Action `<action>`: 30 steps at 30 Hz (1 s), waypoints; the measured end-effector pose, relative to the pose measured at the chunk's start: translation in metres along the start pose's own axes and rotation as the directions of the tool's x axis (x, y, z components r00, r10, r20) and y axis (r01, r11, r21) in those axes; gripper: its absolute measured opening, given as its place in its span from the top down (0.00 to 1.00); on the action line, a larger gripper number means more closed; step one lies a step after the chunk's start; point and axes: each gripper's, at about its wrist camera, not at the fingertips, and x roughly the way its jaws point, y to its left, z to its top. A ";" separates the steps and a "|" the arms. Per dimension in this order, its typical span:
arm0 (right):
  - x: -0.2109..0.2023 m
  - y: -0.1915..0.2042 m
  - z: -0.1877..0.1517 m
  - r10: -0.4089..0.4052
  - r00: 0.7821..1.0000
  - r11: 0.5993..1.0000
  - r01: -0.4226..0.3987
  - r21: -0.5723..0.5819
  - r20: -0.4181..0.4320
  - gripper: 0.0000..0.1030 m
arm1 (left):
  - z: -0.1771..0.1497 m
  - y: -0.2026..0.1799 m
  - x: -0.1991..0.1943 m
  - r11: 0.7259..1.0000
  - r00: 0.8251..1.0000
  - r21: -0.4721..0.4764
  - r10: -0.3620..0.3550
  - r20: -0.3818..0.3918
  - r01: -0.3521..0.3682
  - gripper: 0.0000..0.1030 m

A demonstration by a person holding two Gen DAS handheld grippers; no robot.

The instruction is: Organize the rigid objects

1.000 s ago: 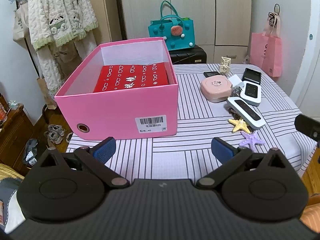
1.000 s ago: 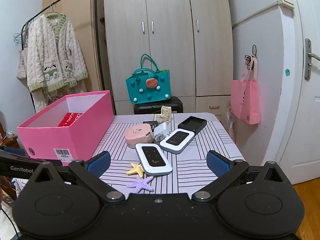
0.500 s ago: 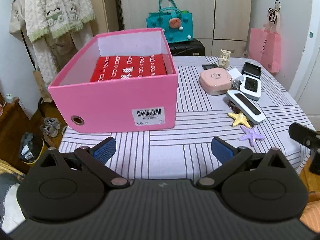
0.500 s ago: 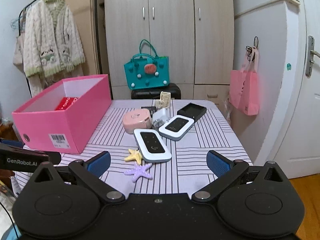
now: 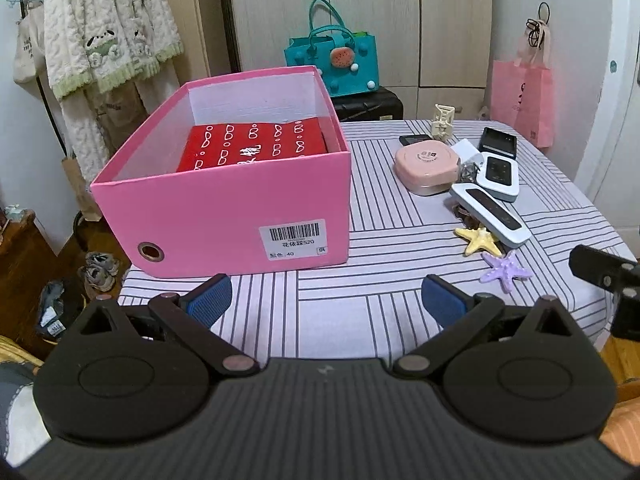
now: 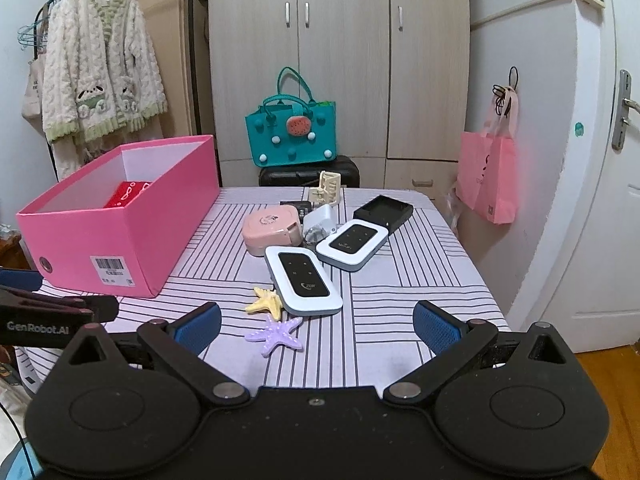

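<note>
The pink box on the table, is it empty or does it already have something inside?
Not empty. The pink box has no lid on it, and a red packet with white print lies on its bottom; the right wrist view shows its corner too.

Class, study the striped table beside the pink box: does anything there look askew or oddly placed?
Yes. The nearer white device lies tilted with one corner resting on the yellow starfish, and the small items crowd together unsorted; only a red box sits in the pink box.
</note>
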 end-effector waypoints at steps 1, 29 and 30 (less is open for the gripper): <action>0.001 0.000 0.000 -0.002 1.000 1.000 0.002 -0.001 -0.007 0.00 | 0.000 0.002 0.001 1.000 1.000 -0.003 -0.006 -0.001 0.006 0.01; 0.038 -0.024 0.004 0.136 0.984 0.990 -0.140 0.026 0.115 0.00 | 0.028 0.038 0.006 0.986 0.988 0.144 -0.098 0.121 0.081 0.03; 0.044 -0.026 0.006 0.136 0.985 0.989 -0.141 0.038 0.104 0.00 | 0.032 0.044 0.006 0.987 0.985 0.144 -0.097 0.141 0.076 0.03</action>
